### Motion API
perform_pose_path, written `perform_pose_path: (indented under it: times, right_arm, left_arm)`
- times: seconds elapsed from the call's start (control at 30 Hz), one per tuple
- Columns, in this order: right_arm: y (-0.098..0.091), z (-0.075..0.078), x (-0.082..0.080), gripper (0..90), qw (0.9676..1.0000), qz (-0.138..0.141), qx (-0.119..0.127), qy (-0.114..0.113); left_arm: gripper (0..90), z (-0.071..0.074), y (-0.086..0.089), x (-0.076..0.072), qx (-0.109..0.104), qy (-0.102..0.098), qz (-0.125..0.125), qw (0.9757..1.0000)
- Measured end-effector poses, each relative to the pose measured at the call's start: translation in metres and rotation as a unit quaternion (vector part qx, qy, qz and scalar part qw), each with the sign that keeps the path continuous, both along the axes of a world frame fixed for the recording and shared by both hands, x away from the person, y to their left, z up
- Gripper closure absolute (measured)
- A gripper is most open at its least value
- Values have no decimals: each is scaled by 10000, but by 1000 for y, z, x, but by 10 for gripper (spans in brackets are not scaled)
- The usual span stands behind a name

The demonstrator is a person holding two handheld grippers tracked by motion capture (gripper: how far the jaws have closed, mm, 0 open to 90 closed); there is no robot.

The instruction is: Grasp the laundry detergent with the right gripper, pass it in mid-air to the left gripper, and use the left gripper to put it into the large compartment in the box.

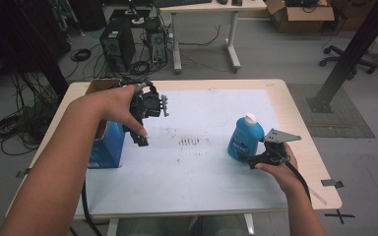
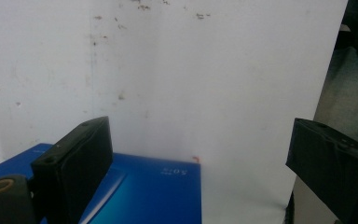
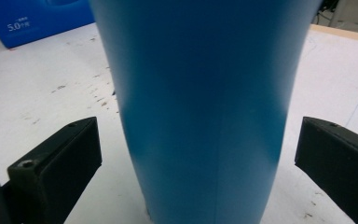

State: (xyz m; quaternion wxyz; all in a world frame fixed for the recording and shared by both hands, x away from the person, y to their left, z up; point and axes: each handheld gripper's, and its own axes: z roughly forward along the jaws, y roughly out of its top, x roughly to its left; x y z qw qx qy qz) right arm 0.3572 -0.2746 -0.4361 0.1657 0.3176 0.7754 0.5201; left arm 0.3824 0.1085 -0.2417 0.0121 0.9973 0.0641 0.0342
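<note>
The bottle (image 1: 245,138) stands upright on the tabletop (image 1: 295,123) between the right gripper's (image 1: 254,160) wide jaws; smooth, probably slippery plastic, likely liquid-heavy, best squeezed firmly low on its body.

blue bottle (image 3: 205,112) top cropped, label (image 1: 239,146) unreadable

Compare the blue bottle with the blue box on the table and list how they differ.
The blue bottle is rounded with a white cap; the blue box is flat-sided with an open brown top. The bottle stands on the table's right part, between the open jaws of the right gripper; the box stands at the left edge, below the raised left gripper, which is open and holds nothing. Both are blue, upright and printed with white lettering.
</note>
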Motion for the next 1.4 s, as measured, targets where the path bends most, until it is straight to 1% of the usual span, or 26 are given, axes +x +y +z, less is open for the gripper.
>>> perform_pose_path:
  times: [0.1,0.17,0.37,0.4,0.53,0.77,1.0,1.17,1.4]
  right_arm:
    - [0,-1,1,5,10000,-67,45,-15]
    - [1,-1,1,7,9999,-124,29,-54]
    - [0,-3,2,43,9995,-276,82,-109]
    - [1,-4,2,46,9994,-300,58,-135]
    - [3,-5,1,76,9990,-372,-28,-239]
    - [4,-5,1,150,9989,-366,20,-284]
    - [5,-6,1,191,9990,-301,31,-318]
    - [5,-7,0,228,9989,-271,68,-385]
    - [6,-7,-1,258,9987,-238,58,-441]
  left_arm:
    - [72,0,1,0,-14,-9,12,10000]
    - [72,0,1,0,-22,-13,22,10000]
    - [72,0,1,0,-14,-18,9,10000]
    - [72,0,1,0,-42,-34,8,10000]
    - [72,0,1,1,-28,-36,0,10000]
    - [73,0,2,1,-20,-32,7,10000]
    - [73,-1,1,1,-7,-25,-5,10000]
    - [73,-2,0,1,2,-16,-15,10000]
    - [73,-2,-1,1,9,-17,-25,10000]
